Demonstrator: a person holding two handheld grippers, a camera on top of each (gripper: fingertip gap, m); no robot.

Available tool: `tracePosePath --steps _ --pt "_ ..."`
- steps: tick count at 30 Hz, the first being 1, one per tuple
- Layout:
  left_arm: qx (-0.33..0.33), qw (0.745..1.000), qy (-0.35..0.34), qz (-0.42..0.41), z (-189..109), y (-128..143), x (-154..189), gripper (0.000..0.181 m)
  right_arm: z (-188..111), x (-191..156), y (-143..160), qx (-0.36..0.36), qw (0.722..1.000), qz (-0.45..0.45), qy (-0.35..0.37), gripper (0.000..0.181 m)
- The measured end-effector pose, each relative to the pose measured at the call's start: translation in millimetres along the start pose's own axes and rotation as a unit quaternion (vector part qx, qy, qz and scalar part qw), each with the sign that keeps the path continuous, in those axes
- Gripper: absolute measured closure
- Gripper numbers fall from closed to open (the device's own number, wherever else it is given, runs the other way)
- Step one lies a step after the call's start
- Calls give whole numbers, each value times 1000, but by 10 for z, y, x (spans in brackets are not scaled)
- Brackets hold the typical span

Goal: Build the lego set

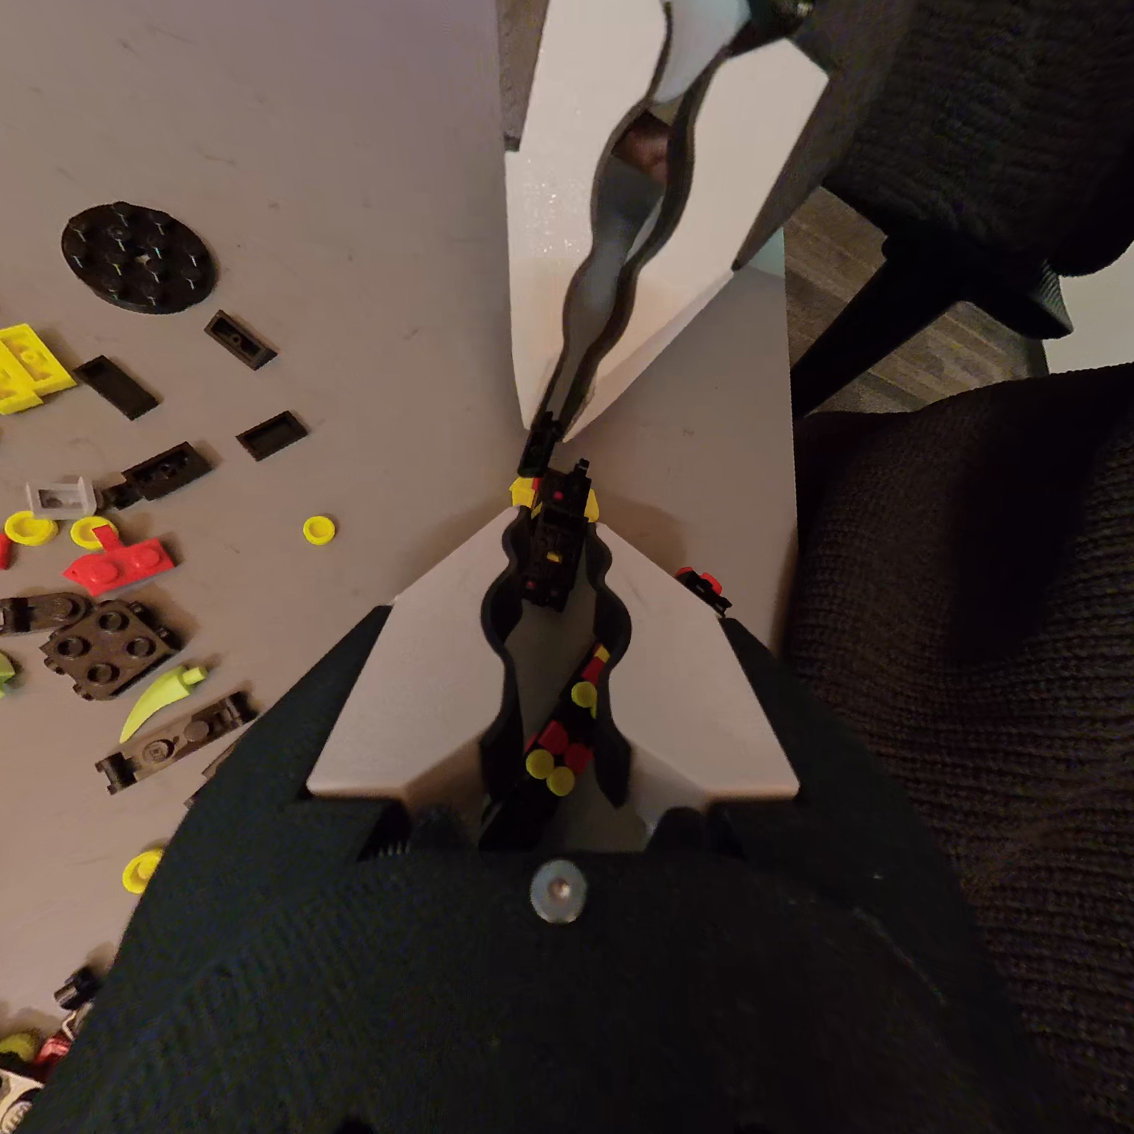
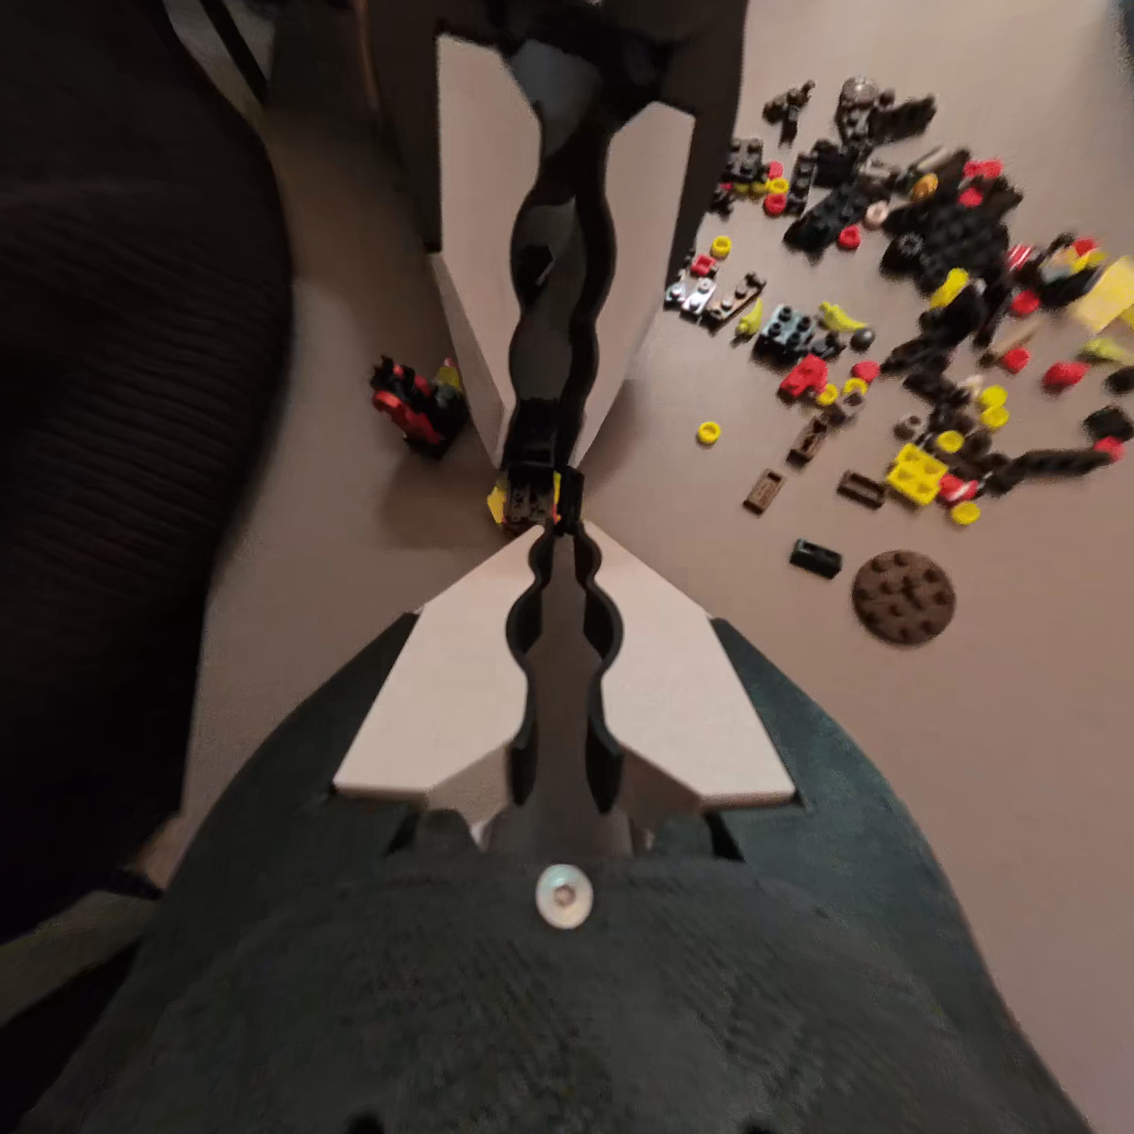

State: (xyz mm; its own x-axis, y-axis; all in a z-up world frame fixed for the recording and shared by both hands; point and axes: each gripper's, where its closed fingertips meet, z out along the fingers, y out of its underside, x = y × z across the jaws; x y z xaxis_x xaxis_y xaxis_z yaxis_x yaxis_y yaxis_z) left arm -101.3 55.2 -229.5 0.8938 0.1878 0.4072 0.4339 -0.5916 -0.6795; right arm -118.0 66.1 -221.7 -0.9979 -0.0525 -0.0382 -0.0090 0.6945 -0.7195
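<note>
Lego pieces lie scattered over my grey table (image 1: 368, 153), and the small black, red and yellow model (image 1: 555, 540) I am building sits pinched between the tips of my left gripper (image 1: 555, 521), whose fingers are closed tight around it. It is held just over the table, near the edge closest to my dark sleeve (image 1: 982, 675). My right gripper (image 1: 543, 429) comes in from the opposite side, tip to tip with the left one, its fingers nearly together on a thin black piece (image 1: 537, 451) that touches the top of the model. In the right wrist view the same meeting shows from the other side: my right gripper (image 2: 564, 531) clamps the thin black piece (image 2: 574, 497), which stands just beside the model (image 2: 528, 500), and the picture is blurred there.

A second small red and black assembly (image 2: 417, 405) rests on the table near the left gripper. Off to the side lie a round black plate (image 1: 138, 258), several flat black tiles (image 1: 239, 337), yellow round studs (image 1: 319, 529), a red plate (image 1: 119, 567) and a lime green claw (image 1: 159, 696), all well apart from the grippers.
</note>
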Motion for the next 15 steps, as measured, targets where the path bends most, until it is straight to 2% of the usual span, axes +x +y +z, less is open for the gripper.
tracePosePath --steps 5,15 --pt "-1 1000 -2 2 0 1 2 166 22 7 47 -47 990 -117 61 177" --pt "-1 1000 -2 1 0 1 2 166 59 -40 59 -84 974 -191 87 177"
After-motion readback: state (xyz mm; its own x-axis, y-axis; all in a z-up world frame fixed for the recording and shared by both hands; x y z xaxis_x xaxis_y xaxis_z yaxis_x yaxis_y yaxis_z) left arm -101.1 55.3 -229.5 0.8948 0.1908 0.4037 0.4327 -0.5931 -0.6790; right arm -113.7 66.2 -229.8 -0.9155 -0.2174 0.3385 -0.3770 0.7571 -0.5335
